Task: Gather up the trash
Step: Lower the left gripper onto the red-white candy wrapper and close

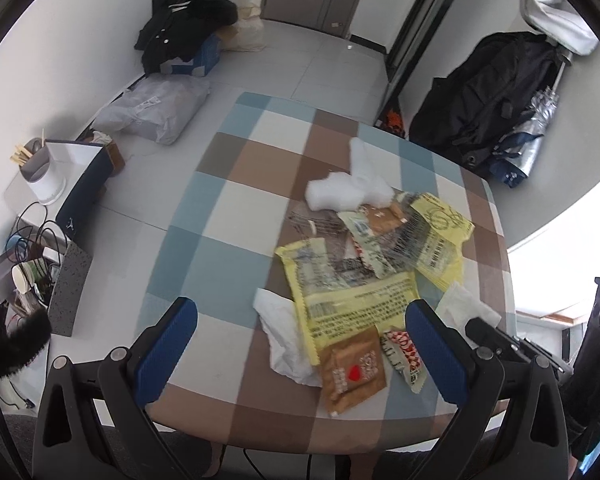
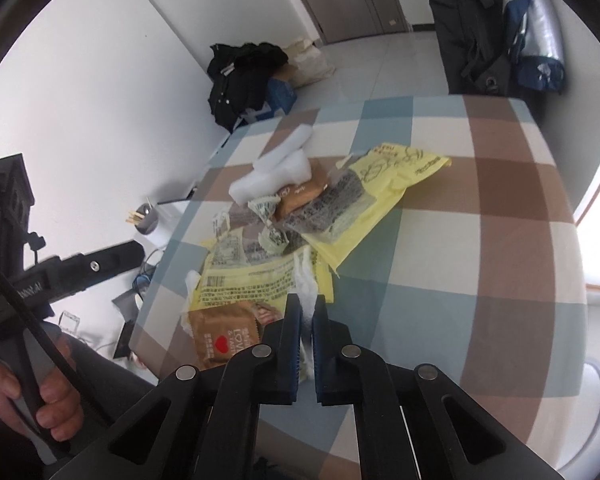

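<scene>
A pile of trash lies on the checked table (image 1: 228, 200): yellow plastic bags (image 1: 356, 296), a brown snack wrapper (image 1: 354, 368), a red-and-white wrapper (image 1: 406, 360), white foam pieces (image 1: 348, 188) and crumpled white tissues (image 1: 284, 340). My left gripper (image 1: 300, 320) is open above the near side of the pile, straddling the yellow bag and brown wrapper. My right gripper (image 2: 306, 312) is shut on a white tissue (image 2: 306, 280) at the near edge of the pile, beside the brown wrapper (image 2: 224, 332) and yellow bags (image 2: 268, 280).
A low shelf at left holds a white cup (image 1: 40, 172) with sticks, cables and boxes. Plastic bags (image 1: 156, 108) and black clothes (image 1: 184, 16) lie on the floor. A black backpack (image 1: 484, 92) stands beyond the table. The left gripper's handle (image 2: 60, 276) shows at left.
</scene>
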Tool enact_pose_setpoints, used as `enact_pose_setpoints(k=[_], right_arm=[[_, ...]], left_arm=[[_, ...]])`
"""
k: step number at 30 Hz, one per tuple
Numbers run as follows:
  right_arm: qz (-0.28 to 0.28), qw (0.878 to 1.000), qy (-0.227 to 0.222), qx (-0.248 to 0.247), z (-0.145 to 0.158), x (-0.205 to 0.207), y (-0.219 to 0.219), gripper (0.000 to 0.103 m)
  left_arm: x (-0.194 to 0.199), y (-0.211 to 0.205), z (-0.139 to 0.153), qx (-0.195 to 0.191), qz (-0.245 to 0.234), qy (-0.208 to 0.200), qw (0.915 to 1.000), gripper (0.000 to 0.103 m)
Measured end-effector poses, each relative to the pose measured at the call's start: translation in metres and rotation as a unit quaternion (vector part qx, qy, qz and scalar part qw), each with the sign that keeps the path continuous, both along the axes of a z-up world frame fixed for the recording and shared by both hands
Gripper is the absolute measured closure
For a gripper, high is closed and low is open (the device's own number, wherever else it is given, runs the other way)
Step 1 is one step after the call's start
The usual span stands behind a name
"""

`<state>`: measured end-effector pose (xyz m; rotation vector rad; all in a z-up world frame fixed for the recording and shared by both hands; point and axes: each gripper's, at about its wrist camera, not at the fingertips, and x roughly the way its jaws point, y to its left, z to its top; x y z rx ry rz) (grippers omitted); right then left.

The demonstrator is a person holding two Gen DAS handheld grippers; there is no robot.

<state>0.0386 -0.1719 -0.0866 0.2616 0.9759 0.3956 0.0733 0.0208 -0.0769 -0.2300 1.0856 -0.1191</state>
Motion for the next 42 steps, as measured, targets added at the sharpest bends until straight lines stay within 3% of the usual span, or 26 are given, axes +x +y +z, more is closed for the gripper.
enact_pose_setpoints(k=[11,20,26,30,35,37,38,42], right_arm=[[-0.063,0.996,-0.051,0.027,0.028,-0.025,-0.048,0.099],[-0.103,0.992,-0.062,0.044,0.035,-0.037,-0.084,0.099],[-0.107,0.991,-0.07,0.039,0.037,-0.044,-0.093,0.099],[-0.112,0.99,-0.072,0.044,0.038,-0.045,-0.1,0.099],[-0.109,0.99,-0.071,0.048,0.037,-0.047,-0.102,0.099],[-0.106,0.991,-0.072,0.046,0.037,-0.047,-0.102,0.099],[-0.105,0.991,-0.072,0.046,0.037,-0.047,-0.102,0.099],[-0.107,0.99,-0.07,0.053,0.037,-0.048,-0.104,0.099]], left_arm=[[-0.006,-0.055,-0.02,0.004,-0.088,0.043,0.9952,0.002],[-0.009,-0.099,-0.038,0.047,-0.137,0.068,0.9872,0.01],[-0.008,-0.111,-0.051,0.064,-0.142,0.096,0.9831,0.027],[-0.009,-0.116,-0.057,0.085,-0.143,0.102,0.9808,0.049],[-0.011,-0.122,-0.057,0.082,-0.151,0.098,0.9803,0.061],[-0.012,-0.121,-0.055,0.078,-0.15,0.094,0.981,0.069],[-0.012,-0.12,-0.054,0.077,-0.149,0.093,0.9815,0.079],[-0.011,-0.117,-0.053,0.074,-0.15,0.093,0.9816,0.083]])
